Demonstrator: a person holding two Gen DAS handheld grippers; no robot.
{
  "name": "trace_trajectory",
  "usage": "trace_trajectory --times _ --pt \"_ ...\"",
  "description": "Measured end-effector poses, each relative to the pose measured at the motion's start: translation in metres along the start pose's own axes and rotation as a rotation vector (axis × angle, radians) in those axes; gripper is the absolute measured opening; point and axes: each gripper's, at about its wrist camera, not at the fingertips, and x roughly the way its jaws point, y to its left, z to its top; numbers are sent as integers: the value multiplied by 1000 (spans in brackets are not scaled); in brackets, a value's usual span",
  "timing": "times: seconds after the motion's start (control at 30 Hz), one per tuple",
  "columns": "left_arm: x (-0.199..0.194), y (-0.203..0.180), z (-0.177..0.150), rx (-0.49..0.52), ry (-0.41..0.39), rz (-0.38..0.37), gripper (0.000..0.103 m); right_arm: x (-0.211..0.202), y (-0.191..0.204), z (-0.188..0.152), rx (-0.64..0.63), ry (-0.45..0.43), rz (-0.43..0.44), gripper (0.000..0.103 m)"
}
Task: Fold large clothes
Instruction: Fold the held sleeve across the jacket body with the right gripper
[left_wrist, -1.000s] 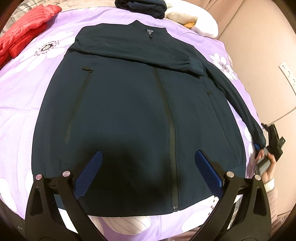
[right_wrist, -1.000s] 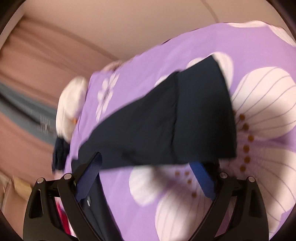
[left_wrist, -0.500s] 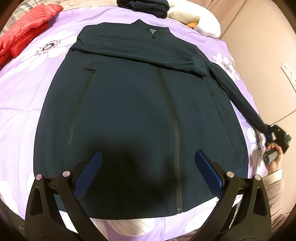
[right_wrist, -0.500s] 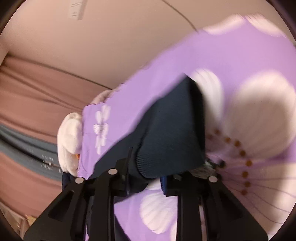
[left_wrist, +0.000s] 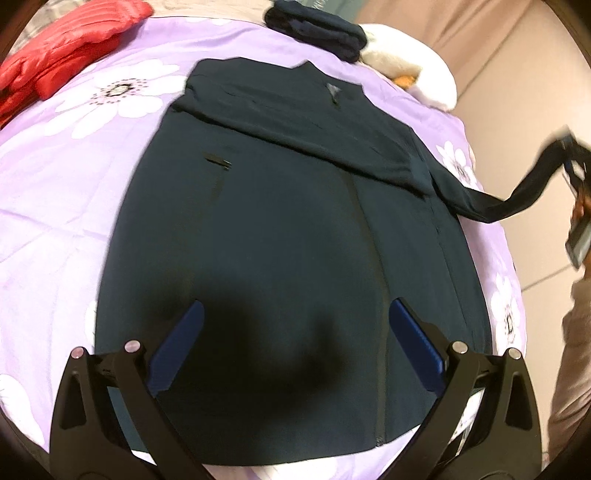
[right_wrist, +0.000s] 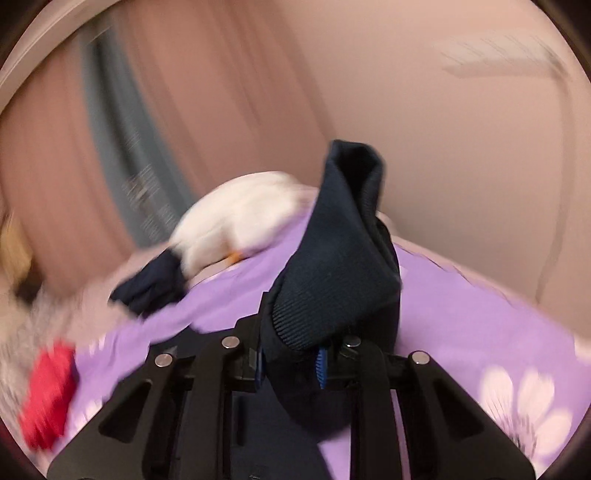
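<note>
Smooth navy zip jacket (left_wrist: 295, 258) spread flat on the purple flower-print bed (left_wrist: 55, 221), left hand-held gripper (left_wrist: 293, 350) wide and empty above its hem at 6 o'clock, right hand-held gripper (right_wrist: 291, 363) closing on the ribbed sleeve cuff (right_wrist: 332, 266), sleeve lifted at 3 o'clock, quilted red jacket (left_wrist: 59, 55) at 10 o'clock.

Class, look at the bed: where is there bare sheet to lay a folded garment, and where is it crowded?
Bare purple sheet lies between the red jacket and the navy jacket. The head end is crowded: folded dark clothes beside the white plush toy.
</note>
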Motion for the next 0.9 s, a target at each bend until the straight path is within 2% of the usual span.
trace_trajectory --times 0.07,0.13,0.2,0.27,0.3,0.33,0.4,0.47,0.53,0.6,0.7,0.77,0.83,0.9 --pt "-3 14 4 -36 -15 -3 101 16 53 4 -108 12 28 20" --pt "-5 25 7 -62 -25 0 101 36 129 -11 -278 46 74 20" --pt "-6 38 8 -86 -36 12 101 53 190 -40 -431 94 117 21" --pt "-7 48 8 -108 -39 24 101 77 252 -93 -619 183 147 22" --pt "-7 51 8 -116 -39 29 101 88 273 -120 -692 231 163 27" --pt "-7 57 8 -132 -36 37 101 98 289 -145 -756 281 166 43" --pt "-7 65 7 -152 -35 42 101 112 305 -195 -835 370 167 65" --pt "-8 72 6 -166 -32 45 101 122 305 -236 -868 466 195 66" --pt "-7 76 6 -169 -29 51 101 120 303 -255 -870 512 225 66" --pt "-5 80 9 -179 -24 51 101 108 286 -259 -862 523 258 69" --pt "-2 78 22 -181 -34 25 101 88 246 -241 -789 509 319 76" --pt "0 76 37 -190 -52 -24 101 84 213 -224 -712 500 331 77" --pt "5 73 59 -201 -74 -82 101 83 172 -202 -625 500 314 78" --pt "13 70 83 -214 -89 -109 101 93 136 -186 -566 500 249 78"
